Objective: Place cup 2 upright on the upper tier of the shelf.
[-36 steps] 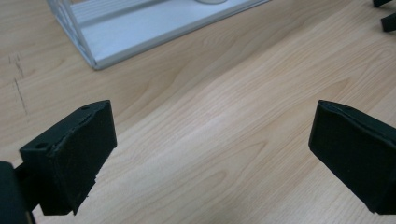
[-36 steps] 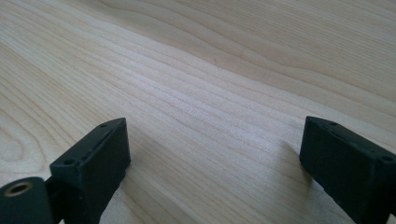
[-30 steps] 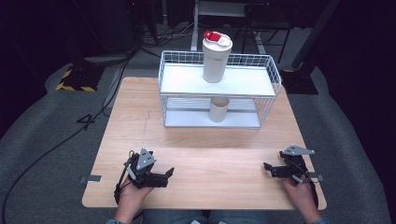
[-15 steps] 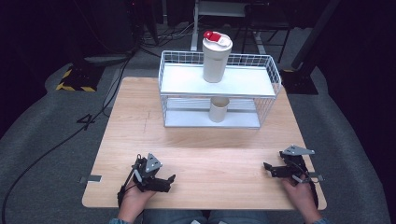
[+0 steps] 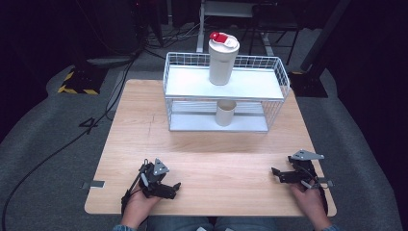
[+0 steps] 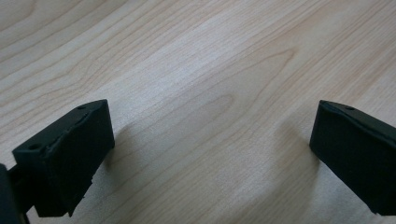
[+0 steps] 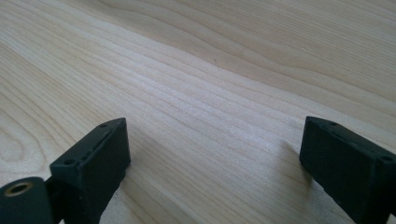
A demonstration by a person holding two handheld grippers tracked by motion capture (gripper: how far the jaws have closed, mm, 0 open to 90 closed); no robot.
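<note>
Black jaws are held wide and empty on both the left gripper (image 5: 169, 188) and the right gripper (image 5: 280, 174), low over the bare wood of the table (image 5: 216, 163). Well beyond them, a capped cup (image 5: 223, 58) stands on the top of the wire shelf (image 5: 275, 96), a smaller cup (image 5: 224, 113) below. Any reach should be raised clear of the rim first.

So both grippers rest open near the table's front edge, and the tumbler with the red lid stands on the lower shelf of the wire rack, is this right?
Not quite: the high view shows the tumbler with the red lid on the upper shelf of the wire rack. Both the left gripper and the right gripper do rest open near the table's front edge.
</note>
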